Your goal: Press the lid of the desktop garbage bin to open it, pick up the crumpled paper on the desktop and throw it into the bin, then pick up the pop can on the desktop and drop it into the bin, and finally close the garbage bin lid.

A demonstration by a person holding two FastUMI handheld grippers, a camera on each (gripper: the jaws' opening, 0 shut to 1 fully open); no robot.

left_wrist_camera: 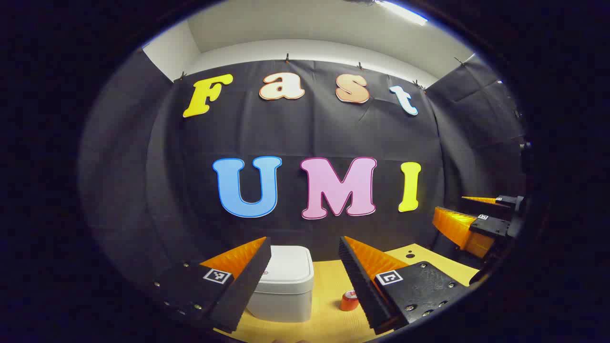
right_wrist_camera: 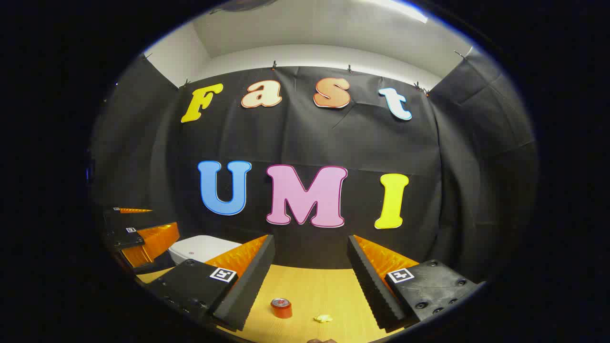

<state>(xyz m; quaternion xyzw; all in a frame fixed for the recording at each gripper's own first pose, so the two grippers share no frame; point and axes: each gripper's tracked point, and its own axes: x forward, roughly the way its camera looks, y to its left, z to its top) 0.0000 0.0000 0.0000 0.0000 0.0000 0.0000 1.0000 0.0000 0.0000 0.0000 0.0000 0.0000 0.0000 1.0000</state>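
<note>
The left tool (left_wrist_camera: 305, 281) is hanging with its fingers spread wide, holding nothing. The bin (left_wrist_camera: 285, 286), lid down, is sitting just ahead and below it on the desk (left_wrist_camera: 329, 314), nearer than to the spread right tool (right_wrist_camera: 310, 281).

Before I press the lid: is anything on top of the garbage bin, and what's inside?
The garbage bin has nothing resting on its shut lid. That closed lid hides the inside, so its contents can't be seen.
</note>
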